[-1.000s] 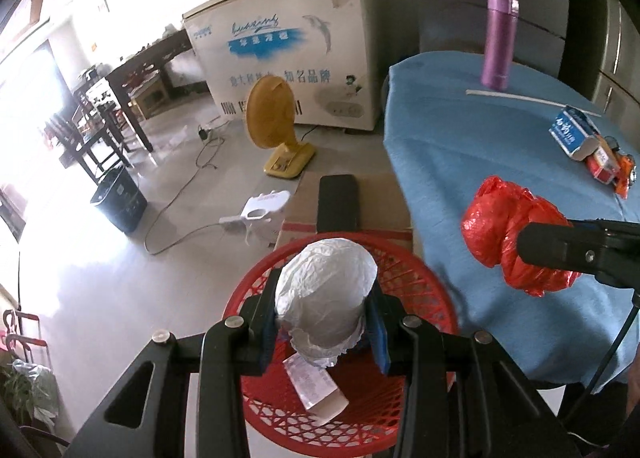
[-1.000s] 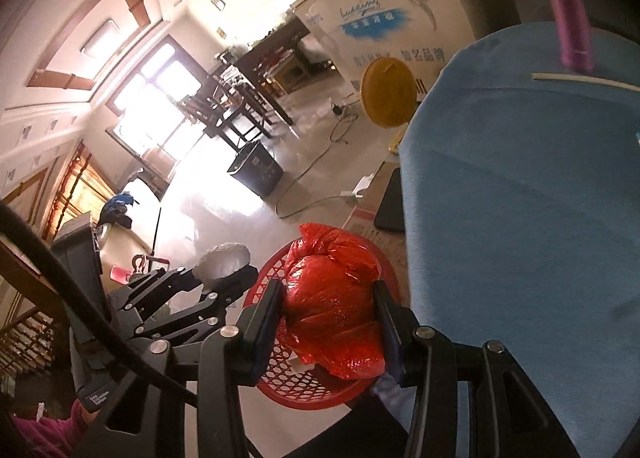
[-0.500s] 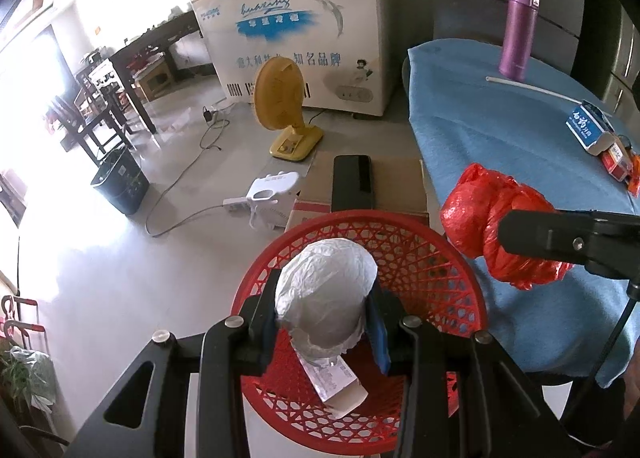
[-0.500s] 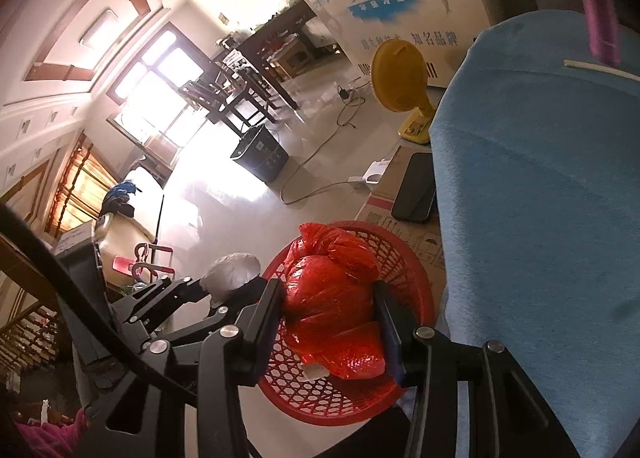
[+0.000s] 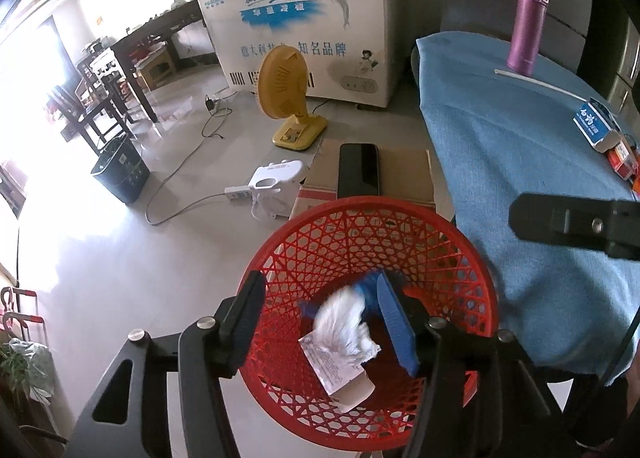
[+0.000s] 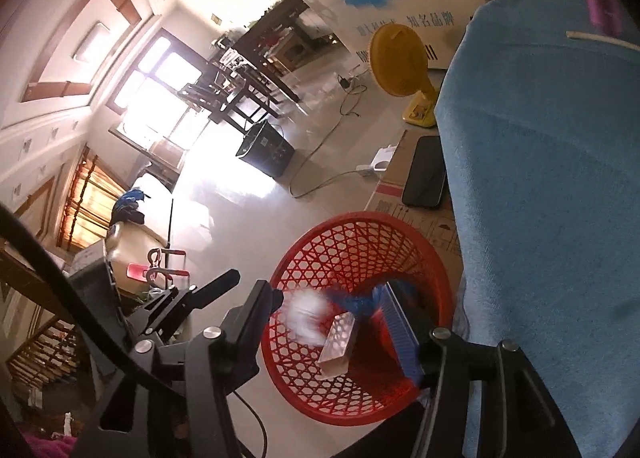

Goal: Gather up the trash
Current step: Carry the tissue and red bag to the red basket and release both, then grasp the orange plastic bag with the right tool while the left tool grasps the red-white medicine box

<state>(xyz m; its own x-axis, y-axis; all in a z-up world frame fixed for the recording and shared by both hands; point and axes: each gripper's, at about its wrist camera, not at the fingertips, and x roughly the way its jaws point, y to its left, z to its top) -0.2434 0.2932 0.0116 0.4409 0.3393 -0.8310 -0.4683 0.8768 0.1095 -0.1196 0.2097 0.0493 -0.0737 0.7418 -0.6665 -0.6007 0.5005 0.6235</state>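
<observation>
Both grippers hang over the round red plastic lattice basket (image 5: 372,298), which stands on the floor just beside the desk with the blue cloth (image 5: 520,162) — close enough that trash lifted off the desk can be dropped straight in. The left gripper (image 5: 320,318) has just been opening its jaws; they stand apart, and the crumpled white paper wad (image 5: 344,322), blurred, is free between them, inside the basket. It sits above a flat white printed packet (image 5: 340,370) on the basket floor. The right gripper (image 6: 332,322) has likewise just been opening; its jaws are apart with nothing pressed between them, and the red bag cannot be made out for certain against the red basket.

Counted: one basket, one white wad, one packet and two grippers. On the desk there are one purple flask (image 5: 528,26), one white straw (image 5: 536,84) and one blue-and-white carton (image 5: 596,126) — beside it, small orange-red packs too cramped to count.
</observation>
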